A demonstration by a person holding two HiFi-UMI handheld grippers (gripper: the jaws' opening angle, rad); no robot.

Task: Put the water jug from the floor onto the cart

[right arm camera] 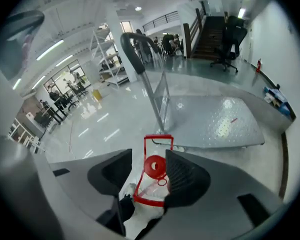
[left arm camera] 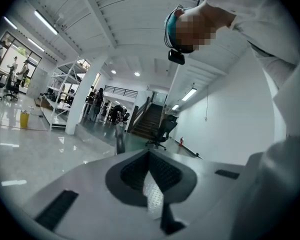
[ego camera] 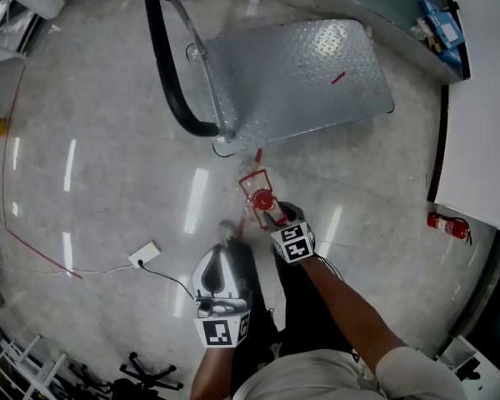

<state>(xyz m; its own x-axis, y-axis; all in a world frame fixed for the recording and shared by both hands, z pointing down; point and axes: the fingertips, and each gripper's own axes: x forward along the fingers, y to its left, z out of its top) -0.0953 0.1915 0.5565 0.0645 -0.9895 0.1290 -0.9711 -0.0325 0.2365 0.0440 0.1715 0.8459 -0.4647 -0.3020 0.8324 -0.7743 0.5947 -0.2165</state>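
The water jug [ego camera: 261, 198] stands on the floor just before the person's feet: clear body, red cap, red wire carrying handle. In the right gripper view its red cap [right arm camera: 155, 166] lies between the jaws, with the handle frame above and below it. My right gripper [ego camera: 272, 217] [right arm camera: 149, 173] points steeply down over the jug, jaws open, pads not pressing the cap. The cart [ego camera: 308, 73] is a flat diamond-plate deck with a black push handle [ego camera: 162, 65], just beyond the jug. My left gripper [ego camera: 227, 233] [left arm camera: 149, 157] hangs beside the right one, nearly level, shut on nothing.
A red fire extinguisher [ego camera: 447, 225] lies by the white wall at the right. A white plug block [ego camera: 144, 253] with a cable sits on the floor at the left. An office chair base [ego camera: 146, 375] is at the bottom left. Shelving [right arm camera: 107, 59] and stairs [right arm camera: 212, 39] stand far off.
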